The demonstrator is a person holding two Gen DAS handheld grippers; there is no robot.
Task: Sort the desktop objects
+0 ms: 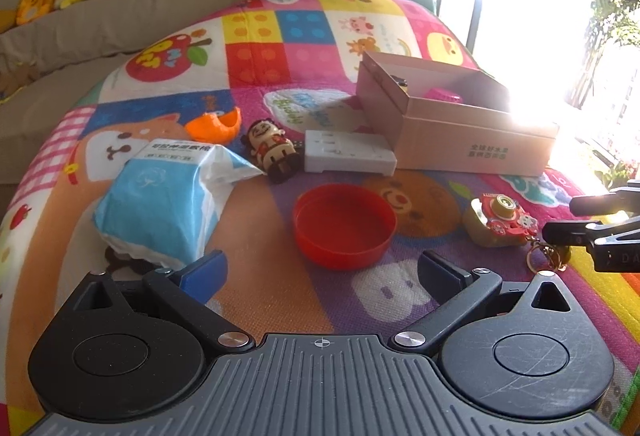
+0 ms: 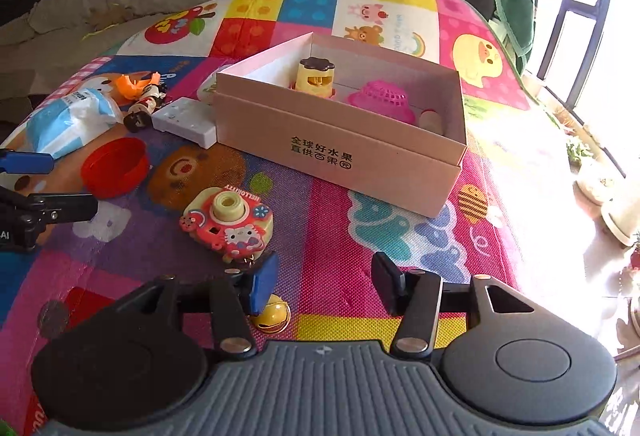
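The open pale-pink cardboard box (image 2: pixel 340 139) sits toward the far side of the bright cartoon-patterned play mat (image 2: pixel 360 236), and it already holds three things: a yellow plastic toy with a brown flower-shaped top (image 2: pixel 316 77), a pink plastic mesh basket turned upside down (image 2: pixel 380 100) and a small beige round piece (image 2: pixel 431 121) tucked in the corner. So the sorting looks partly done.

More is still out on the mat than in the box. A red and yellow toy camera with a keyring (image 2: pixel 228 226) lies just ahead of the right gripper (image 2: pixel 324 282), whose fingers stand apart with nothing between them; a yellow bell (image 2: pixel 272 318) peeks from under its blue pad. The left gripper (image 1: pixel 320 272) hangs wide apart too, empty, with a shallow round red plastic lid (image 1: pixel 344 226) right in front of it. Beyond that lie a blue-and-white soft tissue pack (image 1: pixel 164 203), a small painted figurine on its back (image 1: pixel 274 149), an orange plastic piece (image 1: pixel 214 127) and a white rectangular plastic charger block (image 1: pixel 348 155) resting against the box.

My guess is the camera goes next.
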